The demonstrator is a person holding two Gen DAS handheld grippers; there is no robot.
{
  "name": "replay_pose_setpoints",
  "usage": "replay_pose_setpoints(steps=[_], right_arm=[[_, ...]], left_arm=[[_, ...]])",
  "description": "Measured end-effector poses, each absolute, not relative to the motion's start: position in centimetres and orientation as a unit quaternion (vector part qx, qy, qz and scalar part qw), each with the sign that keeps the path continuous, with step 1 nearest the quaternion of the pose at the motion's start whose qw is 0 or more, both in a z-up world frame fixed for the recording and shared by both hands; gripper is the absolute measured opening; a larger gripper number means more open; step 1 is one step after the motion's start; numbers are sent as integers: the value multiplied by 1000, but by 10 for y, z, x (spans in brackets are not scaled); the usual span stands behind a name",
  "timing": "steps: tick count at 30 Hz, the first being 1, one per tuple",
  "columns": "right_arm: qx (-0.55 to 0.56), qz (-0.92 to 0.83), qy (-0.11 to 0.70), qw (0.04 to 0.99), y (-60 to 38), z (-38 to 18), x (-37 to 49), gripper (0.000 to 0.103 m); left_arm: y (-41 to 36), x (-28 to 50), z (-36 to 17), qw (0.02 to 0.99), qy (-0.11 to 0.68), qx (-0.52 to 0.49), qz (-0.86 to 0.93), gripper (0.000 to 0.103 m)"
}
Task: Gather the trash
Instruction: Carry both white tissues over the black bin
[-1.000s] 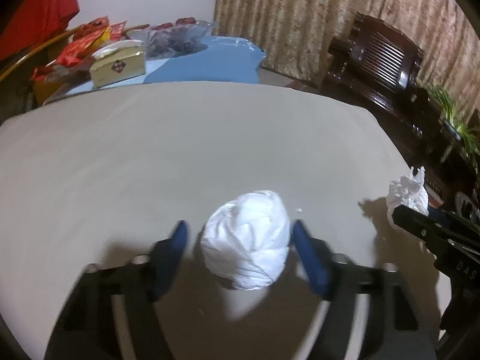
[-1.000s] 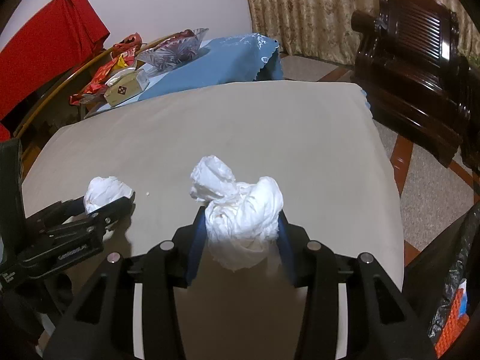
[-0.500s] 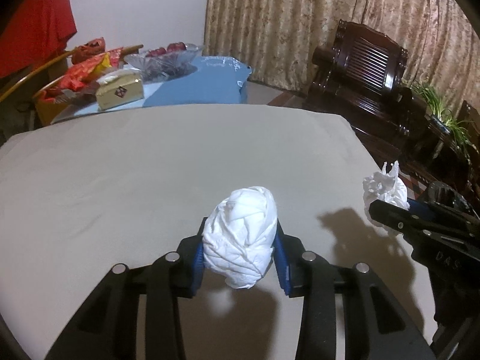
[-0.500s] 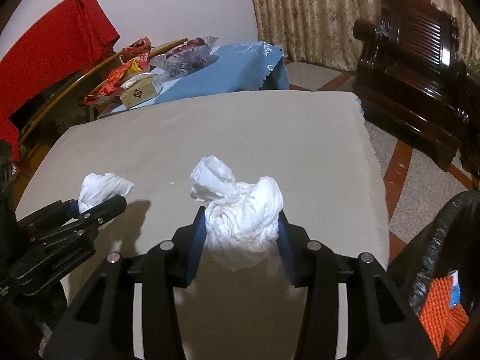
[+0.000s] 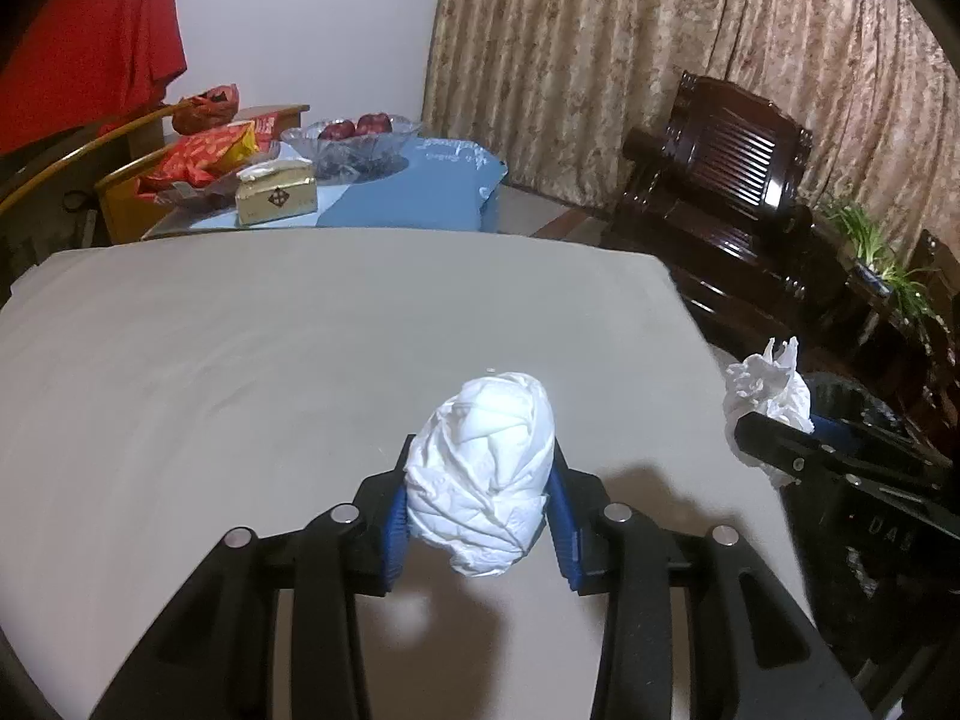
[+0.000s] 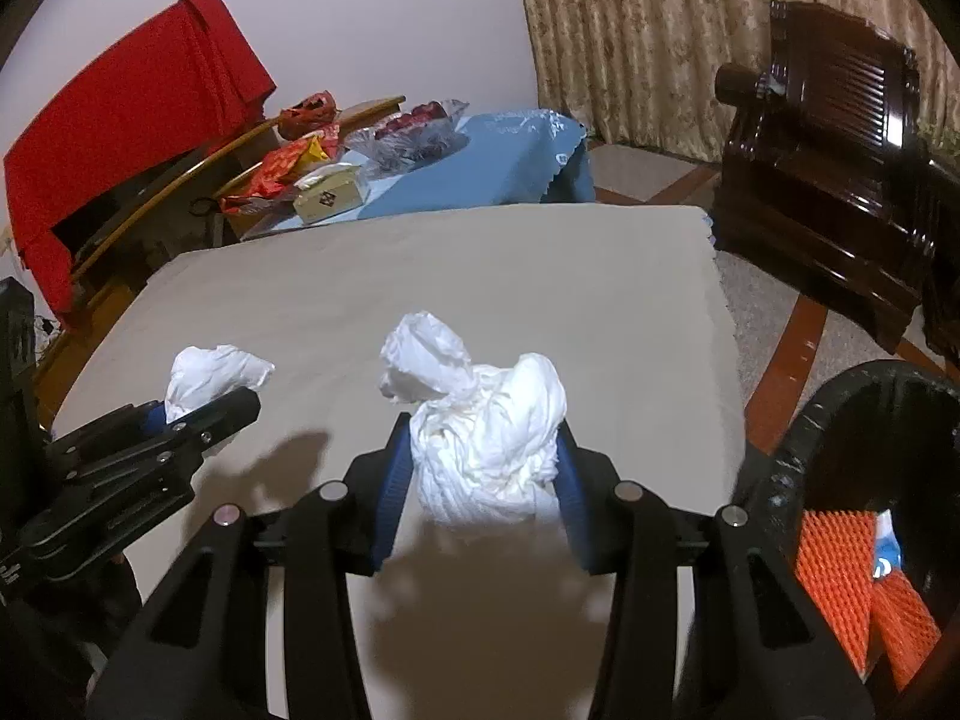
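A crumpled white tissue ball [image 5: 483,468] hangs above the beige table [image 5: 270,360], and my left gripper [image 5: 480,504] is shut on it with its blue pads pressing both sides. My right gripper [image 6: 483,480] is shut on a second white tissue wad [image 6: 486,438], also lifted off the table. Each gripper shows in the other's view: the right gripper [image 5: 774,420] with its tissue [image 5: 765,384] at the right edge, the left gripper [image 6: 198,402] with its tissue [image 6: 210,372] at the left. A black-lined trash bin [image 6: 864,420] stands at the lower right.
Orange netting [image 6: 840,564] lies inside the bin. Behind the beige table is a blue-covered table [image 5: 408,192] with a tissue box [image 5: 276,198], snack bags and a glass fruit bowl [image 5: 354,138]. Dark wooden chairs [image 5: 738,180] and a curtain stand at the right.
My left gripper closed on the tissue ball and lifted it off the table. Both grippers rose with their tissues and shifted right, bringing the trash bin into view.
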State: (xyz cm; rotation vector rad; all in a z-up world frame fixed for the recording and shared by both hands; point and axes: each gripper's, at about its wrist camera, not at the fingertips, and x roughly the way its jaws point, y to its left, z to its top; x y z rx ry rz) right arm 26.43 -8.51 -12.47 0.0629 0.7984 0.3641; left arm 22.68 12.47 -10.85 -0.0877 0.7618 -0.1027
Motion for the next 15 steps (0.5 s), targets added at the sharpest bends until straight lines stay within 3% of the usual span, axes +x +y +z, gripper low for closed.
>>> replay_pose_setpoints(steps=[15], right_arm=[[33, 182, 341, 922, -118, -77, 189, 43]], left_arm=[[88, 156, -72, 936, 339, -53, -72, 39]])
